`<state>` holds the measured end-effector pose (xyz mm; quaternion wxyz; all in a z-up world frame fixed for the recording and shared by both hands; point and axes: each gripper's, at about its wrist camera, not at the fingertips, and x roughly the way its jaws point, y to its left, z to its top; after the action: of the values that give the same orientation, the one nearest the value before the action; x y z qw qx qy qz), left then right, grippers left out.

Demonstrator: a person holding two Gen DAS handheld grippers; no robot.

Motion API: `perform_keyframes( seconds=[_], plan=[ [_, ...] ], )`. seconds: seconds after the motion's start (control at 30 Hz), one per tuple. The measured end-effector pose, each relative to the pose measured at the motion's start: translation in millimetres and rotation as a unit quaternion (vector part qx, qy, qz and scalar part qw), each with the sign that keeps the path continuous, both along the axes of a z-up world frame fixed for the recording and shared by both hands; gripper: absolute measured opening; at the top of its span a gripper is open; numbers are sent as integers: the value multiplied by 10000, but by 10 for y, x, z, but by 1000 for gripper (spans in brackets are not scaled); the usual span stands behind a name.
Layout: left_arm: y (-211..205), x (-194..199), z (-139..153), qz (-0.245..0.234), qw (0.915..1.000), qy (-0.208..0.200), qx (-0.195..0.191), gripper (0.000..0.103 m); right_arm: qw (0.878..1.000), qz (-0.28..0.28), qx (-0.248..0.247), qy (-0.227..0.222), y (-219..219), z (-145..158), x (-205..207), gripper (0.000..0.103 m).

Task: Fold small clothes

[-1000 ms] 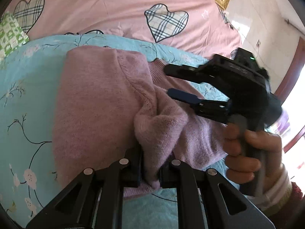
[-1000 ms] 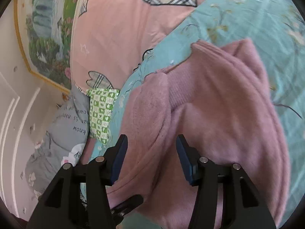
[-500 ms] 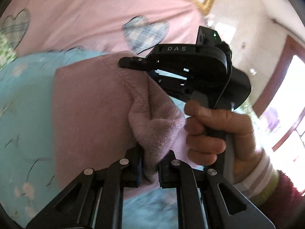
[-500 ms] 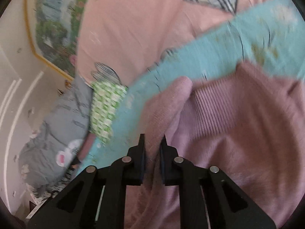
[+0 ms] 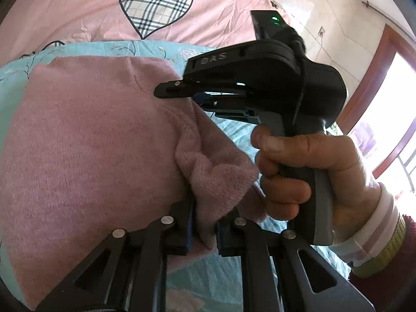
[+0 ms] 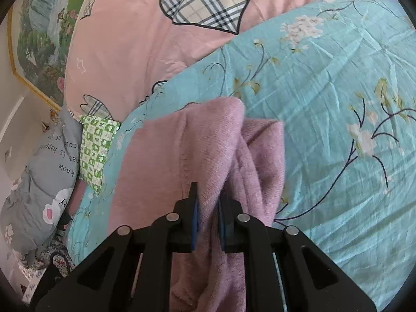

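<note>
Mauve knit fills the space just ahead of both tools: the small sweater (image 5: 85,140) lies on the turquoise floral quilt (image 6: 338,83), with a pink heart-print cover (image 5: 78,7) beyond it. The left gripper (image 5: 204,230) has its jaws pinched together on a bunched corner of the fabric, a fold of it bulging up between and over the fingertips. The right gripper (image 6: 208,223) is likewise clamped on the sweater, a ridge of knit standing up between its blue-padded fingers (image 6: 194,223); seen from the left wrist, it sits just to the right and forward, its jaws laid over the garment's far edge, with the right hand (image 5: 306,176) wrapped round the grey handle.

The step in hand looks like carrying one edge of the sweater across to make a fold. To do it well, both tools should probably travel together at a matched height, keeping the held edge taut between them so that the knit does not sag or twist. The thick, soft fabric will likely slump once freed, so the edge is best laid down flat against the layer beneath, corners aligned, before either grip loosens. Pulling the two tools too far apart risks dragging the whole garment over the slippery quilt instead of folding it.
</note>
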<state>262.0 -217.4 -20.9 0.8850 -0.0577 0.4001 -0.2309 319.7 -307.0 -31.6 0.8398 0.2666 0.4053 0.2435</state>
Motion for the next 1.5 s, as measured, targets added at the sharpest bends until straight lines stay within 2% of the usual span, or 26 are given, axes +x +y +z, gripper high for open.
perform_keyframes(
  seconds=[0.13,0.17,0.23,0.4,0.47,0.57,0.73,0.8,0.83,1.03,1.1,1.13,1.17,1.27,1.3,1.33,1.5],
  plan=[
    [27,-60,57,-140,9999,36,-66,23,10000,-64,8,7,-13,-20,-16,15],
    [51,-68,72,-174,9998,54,-110,25,10000,-66,26,-4,-20,-13,-45,19],
    [134,-145,107,-241,9993,124,-246,26,9998,-184,15,-89,-52,20,-133,19],
    [317,-439,233,-411,9980,161,-460,37,9991,-380,111,-164,-152,95,-372,19],
    [420,-553,298,-432,9973,138,-575,44,9987,-417,205,-191,-187,114,-471,23],
    [615,-672,375,-305,9972,108,-667,46,9980,-487,282,-287,-220,137,-613,37],
    [929,-743,415,9,9962,197,-843,46,9975,-535,329,-317,-228,122,-751,39],
    [1052,-736,428,189,9962,171,-837,46,9974,-560,330,-319,-227,120,-791,46],
    [1100,-695,430,259,9960,171,-838,46,9973,-575,304,-339,-223,123,-812,50],
    [1430,-523,464,665,9935,164,-906,53,9976,-510,22,-478,-138,194,-831,52],
    [1538,-424,462,771,9926,210,-911,61,9978,-501,-141,-419,-99,185,-771,62],
    [1586,-380,461,817,9919,229,-941,63,9979,-480,-184,-387,-88,170,-739,72],
    [1634,-335,460,848,9911,259,-990,68,9980,-480,-229,-343,-82,150,-703,77],
    [1800,-103,402,735,9849,575,-1456,77,9986,-422,-245,-194,-58,78,-578,78],
    [1862,37,340,659,9796,798,-1722,80,9987,-402,-254,-157,-52,58,-554,78],
    [1899,116,298,680,9764,920,-1831,80,9988,-376,-297,-91,-35,30,-504,78],
    [2023,603,-60,990,9640,1514,-1951,80,9994,-165,-232,177,0,-108,-300,78]
  ],
)
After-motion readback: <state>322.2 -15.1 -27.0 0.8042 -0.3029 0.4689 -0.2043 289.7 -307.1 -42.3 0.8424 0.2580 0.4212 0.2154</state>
